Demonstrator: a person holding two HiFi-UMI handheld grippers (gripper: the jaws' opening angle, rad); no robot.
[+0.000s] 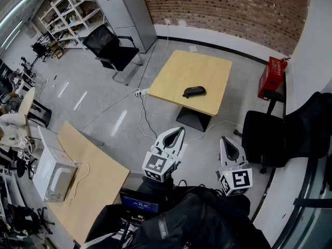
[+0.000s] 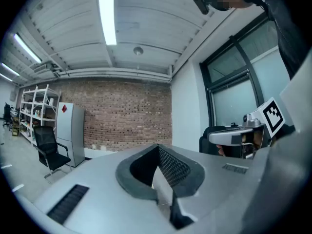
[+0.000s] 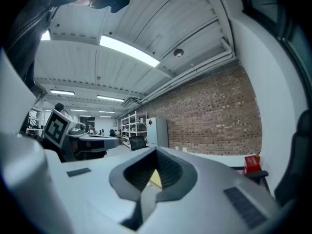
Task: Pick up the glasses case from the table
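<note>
A black office chair [image 1: 111, 48] is standing just beside a grey fridge [image 1: 124, 9] near the brick wall [image 1: 233, 7]. A red crate [image 1: 272, 77] is sitting on the floor (far right), and a white microwave [image 1: 53, 174] is resting on a wooden desk [image 1: 98, 183].

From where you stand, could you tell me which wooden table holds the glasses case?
The square table near the brick wall; the dark glasses case lies on it, while the long table at left carries a white appliance.

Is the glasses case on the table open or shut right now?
Shut: the glasses case lies flat on the wooden table as one dark rounded shape, with no lid raised.
</note>
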